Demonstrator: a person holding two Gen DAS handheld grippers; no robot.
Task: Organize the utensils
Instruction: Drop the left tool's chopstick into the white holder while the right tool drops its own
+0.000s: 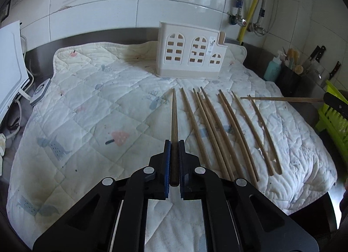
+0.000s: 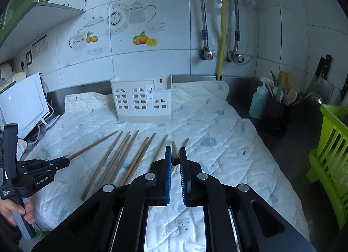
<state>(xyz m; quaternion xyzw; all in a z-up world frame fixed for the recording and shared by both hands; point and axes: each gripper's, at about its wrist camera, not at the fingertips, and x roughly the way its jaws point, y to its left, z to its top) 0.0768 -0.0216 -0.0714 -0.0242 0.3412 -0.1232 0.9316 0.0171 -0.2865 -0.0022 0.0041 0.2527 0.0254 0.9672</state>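
Wooden chopsticks are lying in a loose row (image 1: 219, 130) on the quilted mat (image 1: 91, 108) covering the bench, with the white house-shaped holder (image 1: 191, 50) standing upright at the far edge of the mat, well apart from them. I am holding one chopstick in each of my tongs. My left tongs (image 1: 173, 160) are clamped together on a dark chopstick (image 1: 174, 117) that is pointing straight away from me toward the holder, its tip clear of the mat. My right tongs (image 2: 175, 158) are pinched on the thick end of another chopstick (image 1: 282, 99), which in the left view is reaching in level from the right, above the far ends of the row. To do this step well, I am judging that each stick should be kept firmly gripped, carried over the holder's open top, tipped so its narrow end is pointing down, and released only once it is inside, one hand at a time so the two sticks are not crossing
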